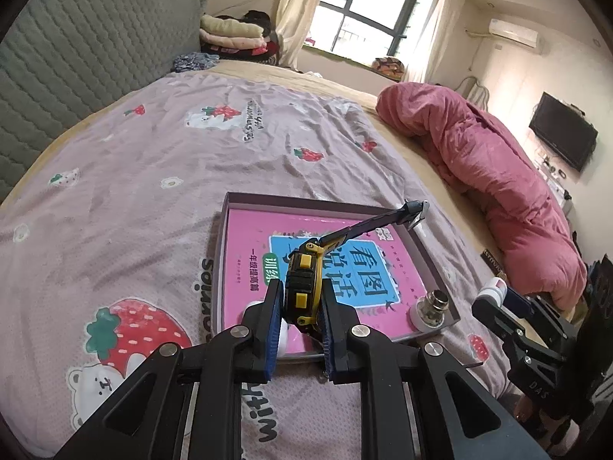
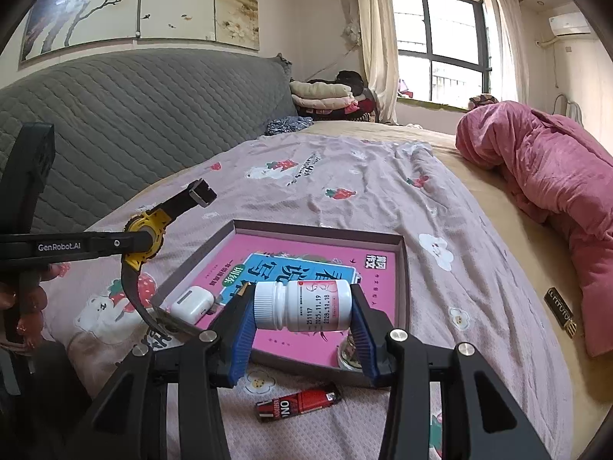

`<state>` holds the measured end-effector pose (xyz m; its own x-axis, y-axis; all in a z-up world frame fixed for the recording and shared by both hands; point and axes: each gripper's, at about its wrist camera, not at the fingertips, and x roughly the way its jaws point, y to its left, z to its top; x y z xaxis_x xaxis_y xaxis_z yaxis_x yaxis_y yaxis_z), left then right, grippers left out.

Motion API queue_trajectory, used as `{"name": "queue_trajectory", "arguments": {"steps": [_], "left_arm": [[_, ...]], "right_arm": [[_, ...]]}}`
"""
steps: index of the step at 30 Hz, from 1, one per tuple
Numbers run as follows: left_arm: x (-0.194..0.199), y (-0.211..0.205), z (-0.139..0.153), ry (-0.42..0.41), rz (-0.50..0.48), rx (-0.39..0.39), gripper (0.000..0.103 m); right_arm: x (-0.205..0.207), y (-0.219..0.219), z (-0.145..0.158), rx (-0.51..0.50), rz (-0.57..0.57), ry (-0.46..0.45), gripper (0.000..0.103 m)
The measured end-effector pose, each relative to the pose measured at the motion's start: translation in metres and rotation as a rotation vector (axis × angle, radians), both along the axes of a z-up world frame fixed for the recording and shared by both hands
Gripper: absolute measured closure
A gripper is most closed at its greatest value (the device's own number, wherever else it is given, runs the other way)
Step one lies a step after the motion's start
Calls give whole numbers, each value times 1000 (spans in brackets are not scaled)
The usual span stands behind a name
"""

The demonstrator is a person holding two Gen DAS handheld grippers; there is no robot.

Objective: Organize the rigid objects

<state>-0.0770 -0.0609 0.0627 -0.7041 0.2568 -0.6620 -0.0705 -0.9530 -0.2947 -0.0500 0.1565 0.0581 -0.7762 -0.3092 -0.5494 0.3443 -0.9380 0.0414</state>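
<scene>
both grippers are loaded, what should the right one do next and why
Probably lower the white pill bottle, clamped on its side in the right hand-held gripper, into the tray. It hangs above bare pink book cover, between the earbud case and metal bulb.

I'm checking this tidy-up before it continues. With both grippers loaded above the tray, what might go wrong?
The black-and-yellow wristwatch, pinched by the left gripper, trails a loose strap that could catch the shallow grey tray rim. The white pill bottle, held sideways by the right gripper, may roll onto the white earbud case.
</scene>
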Motion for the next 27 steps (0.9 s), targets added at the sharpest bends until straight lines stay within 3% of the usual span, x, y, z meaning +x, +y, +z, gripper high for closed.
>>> {"name": "queue_trajectory", "arguments": {"steps": [14, 27], "left_arm": [[-13, 0, -13, -34, 13, 30, 84], [-29, 6, -39, -88, 30, -26, 84]], "right_arm": [[-8, -10, -7, 19, 8, -15, 57], [-21, -16, -22, 37, 9, -54, 57]]}}
